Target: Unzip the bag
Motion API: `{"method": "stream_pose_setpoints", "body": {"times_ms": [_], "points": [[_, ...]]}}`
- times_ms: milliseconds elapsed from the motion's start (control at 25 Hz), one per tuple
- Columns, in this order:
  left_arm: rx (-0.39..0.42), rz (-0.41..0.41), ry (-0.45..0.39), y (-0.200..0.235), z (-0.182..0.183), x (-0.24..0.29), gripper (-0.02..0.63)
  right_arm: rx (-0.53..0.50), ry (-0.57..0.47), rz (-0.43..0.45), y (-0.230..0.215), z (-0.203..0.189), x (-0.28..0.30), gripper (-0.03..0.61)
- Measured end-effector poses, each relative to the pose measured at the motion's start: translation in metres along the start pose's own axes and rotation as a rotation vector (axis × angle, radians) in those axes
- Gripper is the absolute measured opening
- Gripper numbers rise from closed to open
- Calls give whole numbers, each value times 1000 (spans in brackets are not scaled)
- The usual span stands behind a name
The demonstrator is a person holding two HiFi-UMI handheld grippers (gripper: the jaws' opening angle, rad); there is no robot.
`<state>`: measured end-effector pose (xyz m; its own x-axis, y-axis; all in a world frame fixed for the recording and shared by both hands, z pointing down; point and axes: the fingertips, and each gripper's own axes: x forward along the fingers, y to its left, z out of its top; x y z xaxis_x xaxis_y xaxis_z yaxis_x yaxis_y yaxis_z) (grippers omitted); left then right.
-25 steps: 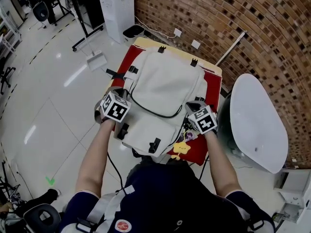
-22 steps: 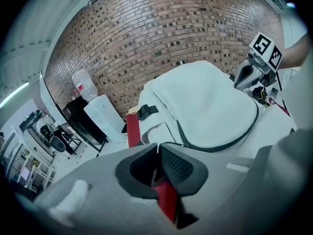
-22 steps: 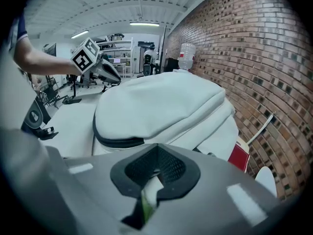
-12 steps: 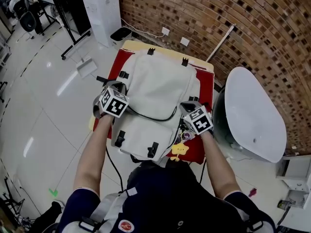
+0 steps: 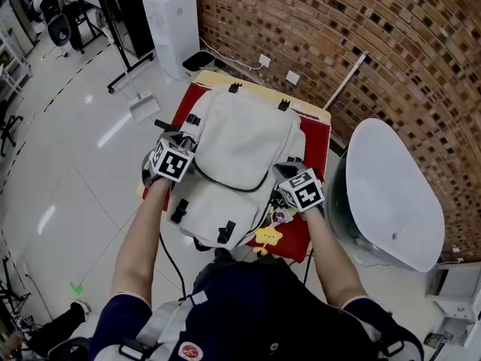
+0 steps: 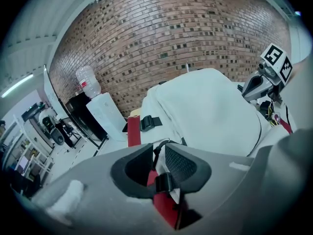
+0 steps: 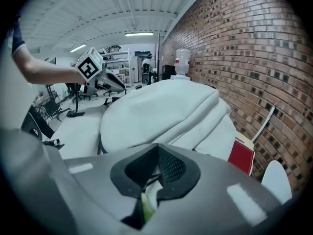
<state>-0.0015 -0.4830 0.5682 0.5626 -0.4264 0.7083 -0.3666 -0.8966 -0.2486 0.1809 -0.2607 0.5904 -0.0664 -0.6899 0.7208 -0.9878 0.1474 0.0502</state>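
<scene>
Where the red cover (image 5: 317,138) drapes the table (image 5: 218,77), the white bag (image 5: 240,141) lies flat with its front face up, taking up most of the top. A dark curved zip line (image 5: 239,186) crosses the bag between the upper compartment and the lower pocket; whether it is parted cannot be determined.

Left gripper (image 6: 157,150): positioned at the bag's left edge, near the left end of that zip line. Its jaws have just been opening and now stand spread. A thin black cord (image 6: 156,155) and a black buckle (image 6: 164,182) show in the gap over red cloth, and the pads press on neither.

Right gripper (image 7: 157,151): positioned at the bag's right edge, near the right end of the zip line. Its jaws are drawn together at the tips, pinching a strip of the bag's white fabric. A yellow-green sliver (image 7: 144,210) shows lower in the same gap.

A yellow star charm (image 5: 268,235) lies at the bag's near right corner, just below the right gripper.

Surroundings noted: a brick wall (image 5: 391,36) behind the table, a white floor appliance (image 5: 174,25) at the far left, and a white oval shell (image 5: 391,194) just right of the table.
</scene>
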Motion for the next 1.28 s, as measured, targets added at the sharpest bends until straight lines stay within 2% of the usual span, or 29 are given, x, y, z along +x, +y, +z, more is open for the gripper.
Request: {"method": "stream_pose_setpoints", "body": {"times_ms": [160,320,360,480,800,1040,1280], "points": [[-91,87,-27,8,-5,-30,106,-12,-66,-9,-5,24,-13,4],[-178,135,-111,5,3,-66,111,-10,-169,12,-5,55,-33,4],[-190,141,-132,2,8,-77,104,-14,-194,23,-2,63,-37,3],[-222,149,-191,-8,23,-105,2,-28,-263,60,10,87,-50,3],[-402,80,-418,-61,60,-149,2,-12,-483,157,38,143,-88,5],[-446,15,-510,-100,79,-164,2,-13,-589,238,63,158,-110,5],[-445,-48,-549,-124,103,-177,2,-18,-685,291,82,166,-131,5]]}}
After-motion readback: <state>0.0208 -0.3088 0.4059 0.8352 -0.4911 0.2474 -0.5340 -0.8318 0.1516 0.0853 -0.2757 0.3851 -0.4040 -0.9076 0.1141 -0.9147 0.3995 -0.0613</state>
